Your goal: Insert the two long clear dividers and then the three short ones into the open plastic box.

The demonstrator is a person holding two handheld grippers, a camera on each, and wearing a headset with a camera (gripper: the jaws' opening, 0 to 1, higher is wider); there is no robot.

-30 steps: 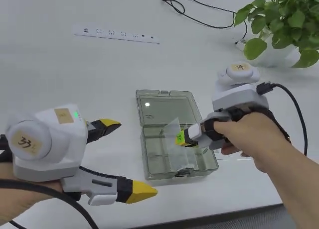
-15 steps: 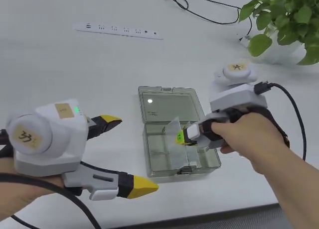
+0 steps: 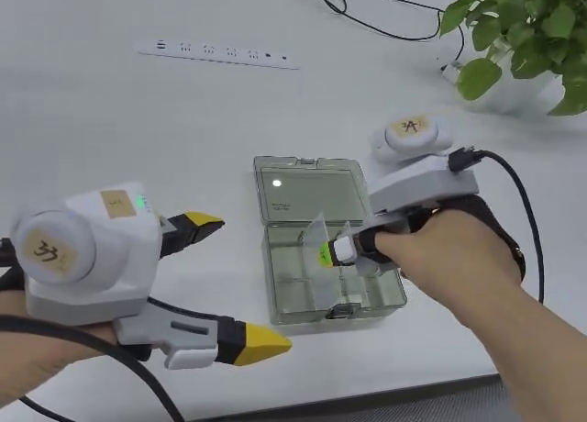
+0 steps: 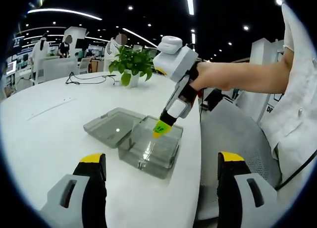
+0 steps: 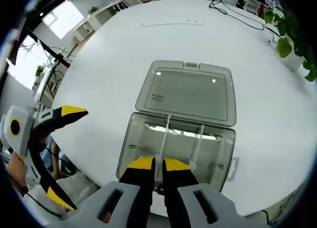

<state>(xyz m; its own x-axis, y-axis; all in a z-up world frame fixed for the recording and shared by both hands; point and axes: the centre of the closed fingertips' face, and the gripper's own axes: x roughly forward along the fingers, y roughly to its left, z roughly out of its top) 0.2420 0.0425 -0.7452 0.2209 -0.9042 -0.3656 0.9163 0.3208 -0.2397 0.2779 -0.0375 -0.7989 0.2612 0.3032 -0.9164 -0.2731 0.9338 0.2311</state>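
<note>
The open clear plastic box (image 3: 293,298) (image 5: 130,143) (image 4: 148,151) lies on the white table, its lid (image 3: 307,193) (image 5: 190,91) folded flat behind it. Thin clear dividers (image 5: 174,131) stand inside the tray. My right gripper (image 3: 332,253) (image 5: 158,164) (image 4: 161,129) is shut on a clear divider (image 3: 316,243), which it holds tilted over the middle of the tray. To the left of the box my left gripper (image 3: 229,284) (image 4: 161,158) stands open, its yellow tips wide apart and with nothing between them.
A white power strip (image 3: 220,53) lies at the far side of the table. Black cables (image 3: 385,23) and a potted plant (image 3: 527,32) are at the back right. The table's front edge (image 3: 404,385) runs just below the box.
My right gripper has tipped and its body has shifted a little left, with the divider still over the tray. The left gripper has stayed put.
</note>
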